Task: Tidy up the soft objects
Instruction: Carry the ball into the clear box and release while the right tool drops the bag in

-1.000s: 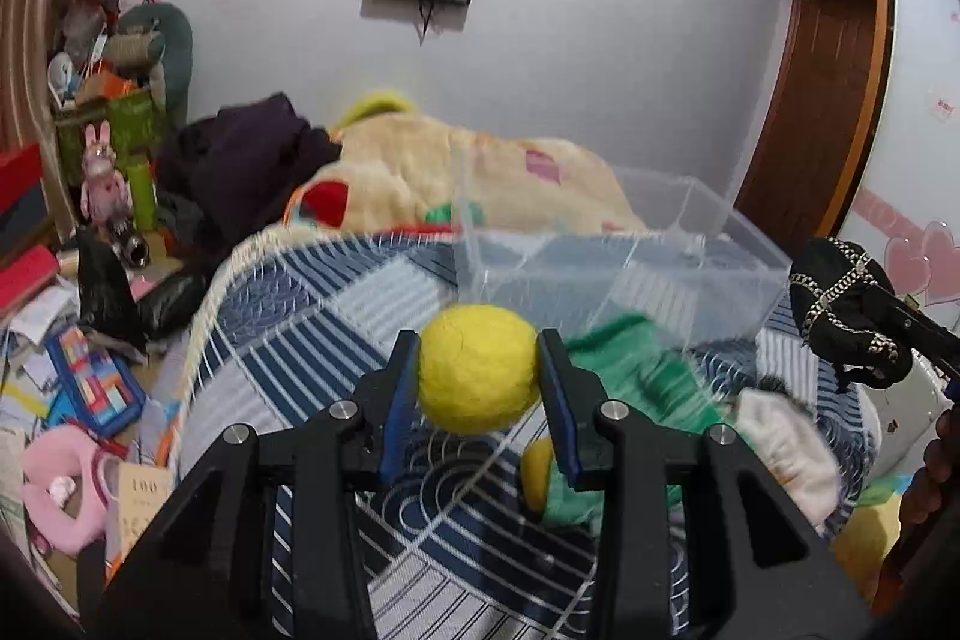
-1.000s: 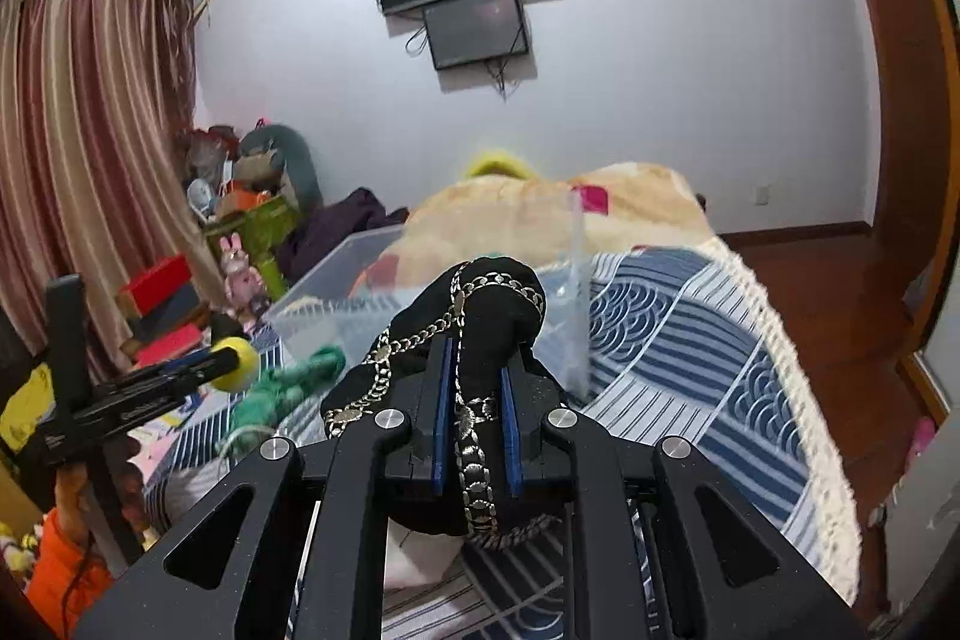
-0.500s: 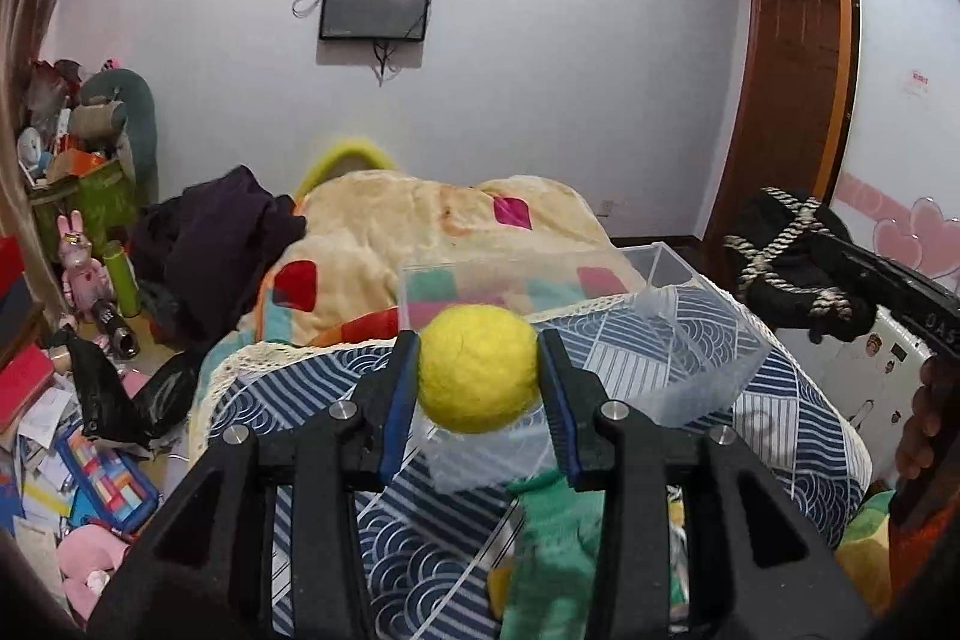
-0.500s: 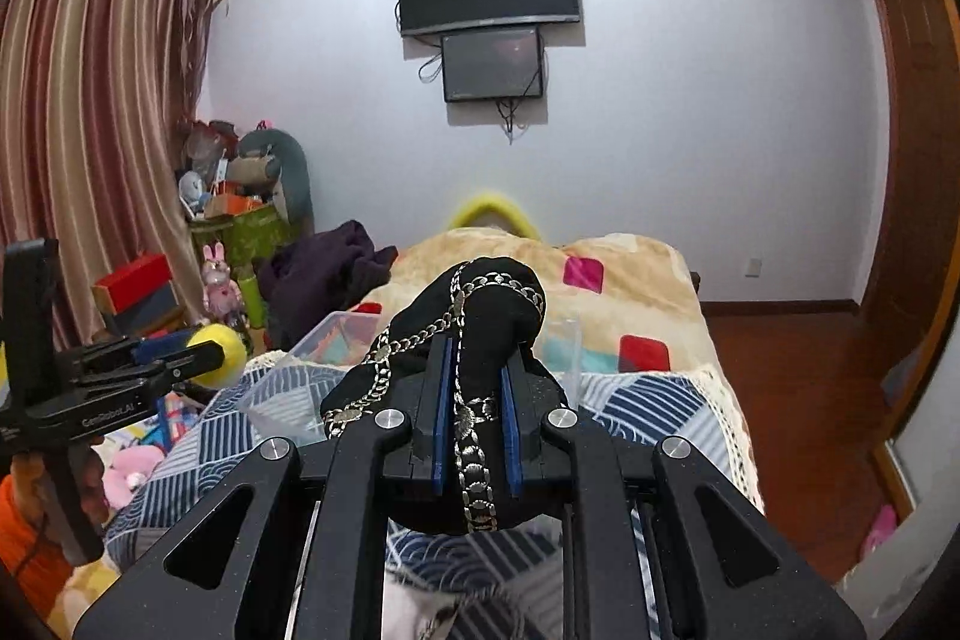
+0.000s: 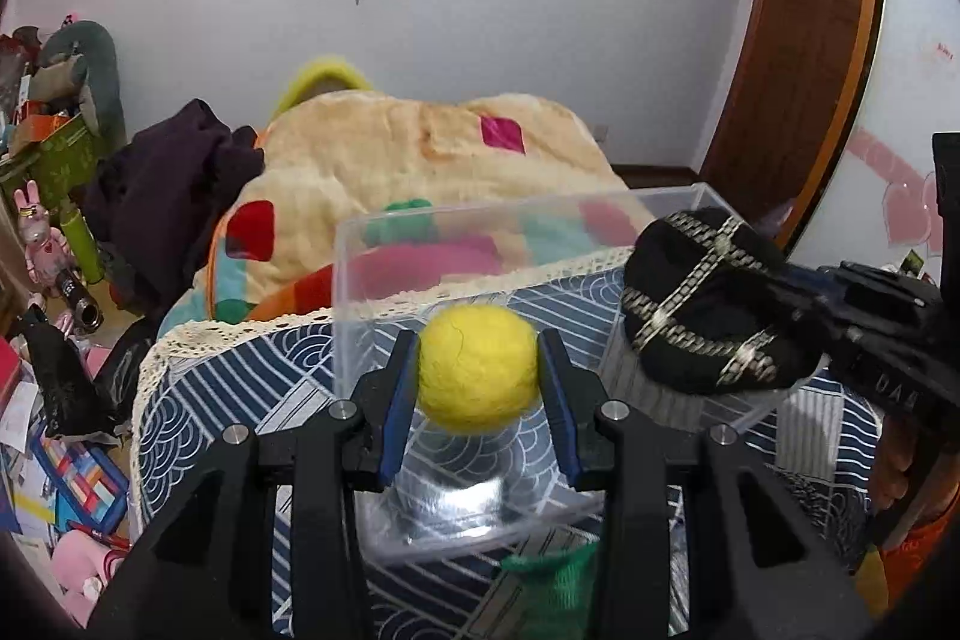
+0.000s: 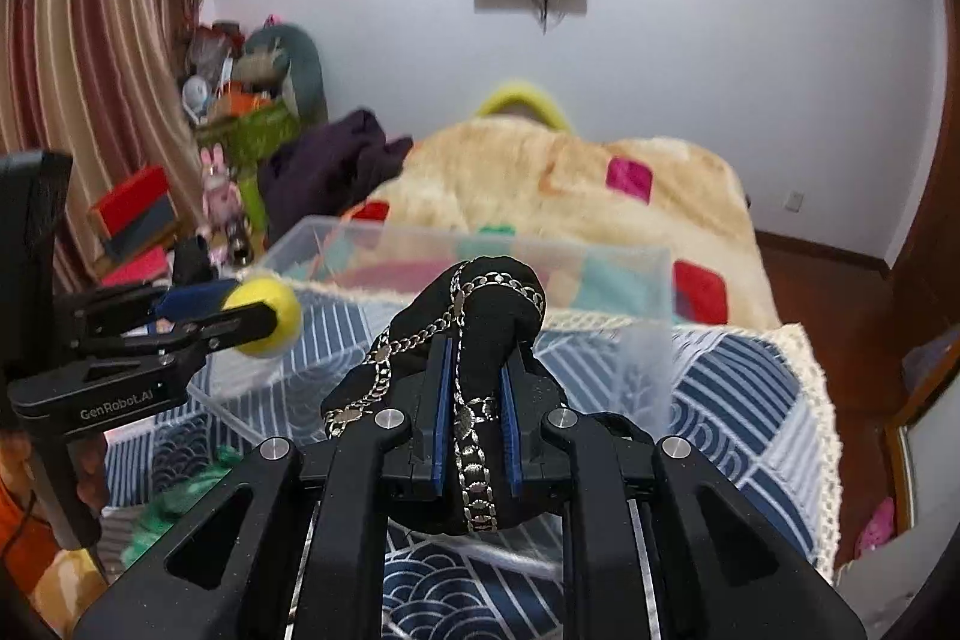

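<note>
1. Both tools have swung in from beside the clear bin (image 5: 516, 244). A second ago it lay ahead and off to the side; now its open top sits directly under and ahead of each tool's tips.
2. The left tool (image 5: 478, 377) stays clamped on the yellow felt ball (image 5: 478, 375), held over the bin's near half.
3. The right tool (image 6: 476, 400) stays pinched on the black chained pouch (image 6: 480, 304), above the bin's right end.
4. Judgement: both carries look nearly done, and release is next.
5. The ball is round, with no long axis. The pouch's length runs forward along the right tool's fingers (image 6: 443, 400), its rounded end pointing away beyond them.
6. A green knitted piece (image 5: 549, 589) lies on the bed below the left tool, outside the bin.
</note>
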Demonstrator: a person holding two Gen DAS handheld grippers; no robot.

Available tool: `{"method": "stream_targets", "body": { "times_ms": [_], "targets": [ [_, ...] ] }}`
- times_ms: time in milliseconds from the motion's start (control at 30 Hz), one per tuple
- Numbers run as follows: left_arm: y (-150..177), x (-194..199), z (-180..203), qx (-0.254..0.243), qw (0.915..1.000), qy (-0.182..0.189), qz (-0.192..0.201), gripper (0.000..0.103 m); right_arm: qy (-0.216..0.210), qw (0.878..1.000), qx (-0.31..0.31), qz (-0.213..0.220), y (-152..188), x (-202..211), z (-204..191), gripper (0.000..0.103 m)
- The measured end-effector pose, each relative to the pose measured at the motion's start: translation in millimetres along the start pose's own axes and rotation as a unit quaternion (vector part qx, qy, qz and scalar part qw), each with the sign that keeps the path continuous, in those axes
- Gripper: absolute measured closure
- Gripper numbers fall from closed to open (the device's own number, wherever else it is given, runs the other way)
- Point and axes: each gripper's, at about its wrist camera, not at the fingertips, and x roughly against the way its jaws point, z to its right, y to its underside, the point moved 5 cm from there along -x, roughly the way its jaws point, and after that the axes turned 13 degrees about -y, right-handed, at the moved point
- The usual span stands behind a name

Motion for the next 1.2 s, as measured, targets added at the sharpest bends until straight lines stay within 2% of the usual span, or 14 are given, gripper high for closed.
{"method": "stream_targets", "body": {
  "times_ms": [167,333,400,467,567,767,900,967,1200],
  "targets": [
    [2.0,-13.6,10.0,-0.016,0.9997,0.004,-0.017,0.063,0.000,0.999,0.011,-0.039,9.5,-15.8,-0.1,0.089],
    [5.9,-20.0,13.1,-0.022,0.9994,0.001,-0.027,0.059,0.006,0.999,0.014,-0.046,11.7,-13.6,1.5,0.080],
    [6.0,-19.4,12.9,-0.022,0.9994,0.001,-0.025,0.047,0.007,0.999,0.014,-0.040,9.1,-9.3,0.7,0.075],
    [5.9,-14.4,12.4,-0.022,0.9996,0.001,-0.017,0.043,0.007,0.999,0.016,-0.032,6.2,-6.1,-0.1,0.066],
    [3.1,-2.0,11.3,-0.023,0.9997,0.003,-0.003,0.042,0.012,1.000,0.022,-0.011,-1.0,4.8,-3.5,0.058],
    [-1.0,39.4,4.1,-0.022,0.9989,-0.009,0.041,0.026,0.019,0.999,0.035,0.036,-9.6,34.4,-13.8,0.041],
    [6.0,67.6,3.1,-0.026,0.9975,-0.015,0.065,0.015,0.017,0.997,0.045,0.062,-5.8,56.8,-22.2,0.037],
    [15.0,79.8,2.4,-0.024,0.9972,-0.013,0.070,0.009,0.015,0.996,0.050,0.071,-1.1,66.3,-27.3,0.032],
    [58.3,95.5,5.4,-0.032,0.9979,-0.005,0.056,0.008,0.007,0.995,0.060,0.078,26.8,80.9,-43.8,0.031]
  ]
}}
